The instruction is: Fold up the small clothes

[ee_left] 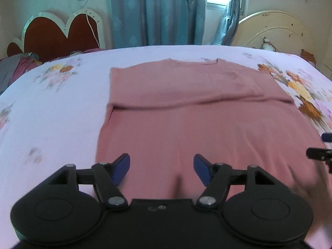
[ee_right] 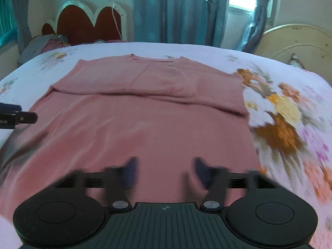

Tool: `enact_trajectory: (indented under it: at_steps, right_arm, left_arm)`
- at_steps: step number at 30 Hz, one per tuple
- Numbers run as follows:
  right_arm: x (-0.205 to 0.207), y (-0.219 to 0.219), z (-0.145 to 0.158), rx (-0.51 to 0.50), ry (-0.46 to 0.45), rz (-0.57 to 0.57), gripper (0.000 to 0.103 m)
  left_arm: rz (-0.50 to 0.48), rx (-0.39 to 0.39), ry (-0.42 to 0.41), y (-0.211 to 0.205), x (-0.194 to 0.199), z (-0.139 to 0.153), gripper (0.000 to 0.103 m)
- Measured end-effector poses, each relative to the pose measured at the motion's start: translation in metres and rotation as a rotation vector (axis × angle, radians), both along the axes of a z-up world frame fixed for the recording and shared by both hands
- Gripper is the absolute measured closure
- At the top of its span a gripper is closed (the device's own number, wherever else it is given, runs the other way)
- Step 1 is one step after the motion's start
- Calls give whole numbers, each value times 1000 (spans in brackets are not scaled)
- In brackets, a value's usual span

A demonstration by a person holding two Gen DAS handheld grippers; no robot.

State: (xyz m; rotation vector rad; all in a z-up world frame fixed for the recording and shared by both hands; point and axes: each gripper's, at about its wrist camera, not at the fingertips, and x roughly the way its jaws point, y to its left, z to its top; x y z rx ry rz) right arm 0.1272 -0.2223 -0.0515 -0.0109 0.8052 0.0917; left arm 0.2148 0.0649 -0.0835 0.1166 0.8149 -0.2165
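Observation:
A pink knit top [ee_left: 186, 112] lies flat on the floral bedsheet [ee_left: 51, 108], neckline at the far end, both sleeves folded in across the chest. It shows in the right wrist view too [ee_right: 145, 120]. My left gripper [ee_left: 161, 170] is open over the near hem, left of centre, with a small fabric ridge between its blue fingers. My right gripper [ee_right: 165, 172] is open over the near hem toward the right edge, blurred by motion. The right gripper's tip shows at the left view's right edge [ee_left: 319, 153]; the left one's tip shows in the right view [ee_right: 16, 116].
The bed's far edge meets blue curtains [ee_left: 157, 10]. A red headboard [ee_left: 60, 31] and a heap of clothes [ee_left: 18, 66] lie far left. A cream headboard [ee_left: 276, 31] stands far right. Bare sheet [ee_right: 290, 114] flanks the top on both sides.

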Motion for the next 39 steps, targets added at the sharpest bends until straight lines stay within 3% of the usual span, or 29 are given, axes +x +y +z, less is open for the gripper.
enact_trajectory:
  at_steps: [6,14,24,25,26,29,32,35,39]
  right_arm:
    - [-46,3,1,-25,6,-33,28]
    - [-84,-18,-9,-34,46,-119,28]
    - [-110,-44,-25,6,118,-209,29]
    - [-111,-43,-26,22,124,-210,33]
    - [-112,-44,-27,43,135,-213,47]
    - [-116,-44,-27,64,137,-238,54]
    - [-116,-46,-27,77,146,-248,71]
    - [-116,-48,-26,74,153,-248,81]
    - [-117,-48,-22,55,146,-232,93]
  left_arm:
    - [8,21,-7,28,-44,-3,37]
    - [112,9,28,70,-75,-15,41]
    - [116,-132,129,80,-100,-36,52]
    - [108,-142,137,79,-101,-37,55]
    - [100,-154,143,76,-101,-38,59]
    - [82,-196,162,73,-101,-40,68]
    - [75,-251,190,76,-97,-42,86]
    - [74,-281,201,77,-94,-42,94]
    - [70,-307,180,79,-94,-37,96]
